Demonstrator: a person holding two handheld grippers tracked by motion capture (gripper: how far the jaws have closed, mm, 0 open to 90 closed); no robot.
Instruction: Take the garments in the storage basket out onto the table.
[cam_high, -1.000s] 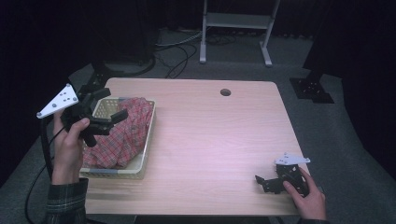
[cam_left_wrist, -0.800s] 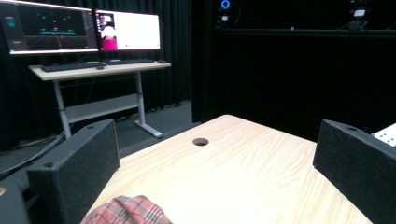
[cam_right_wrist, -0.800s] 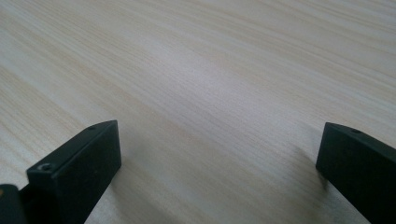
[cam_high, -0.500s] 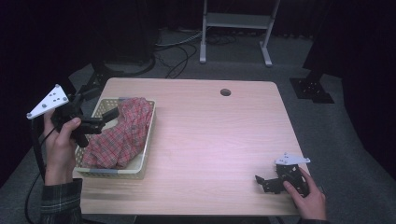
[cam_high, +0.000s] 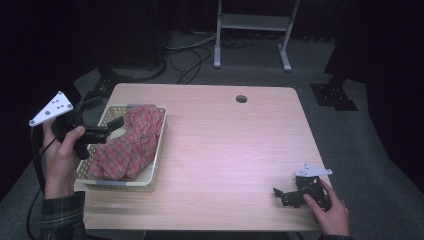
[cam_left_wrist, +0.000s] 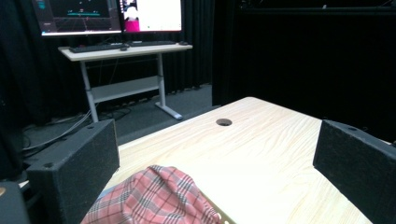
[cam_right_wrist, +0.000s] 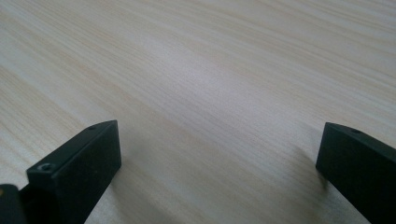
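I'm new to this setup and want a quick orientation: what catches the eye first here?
The red plaid cloth stands out, heaped in a pale basket at the left of the wooden table. The left gripper hovers at the cloth's far end with its jaws wide open, holding nothing. The right gripper, also open, rests low on the bare near right corner.

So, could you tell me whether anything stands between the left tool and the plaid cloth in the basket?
Nothing visible does. The left tool hangs open at the basket's left rim, and the plaid cloth lies just below its jaws, uncovered.
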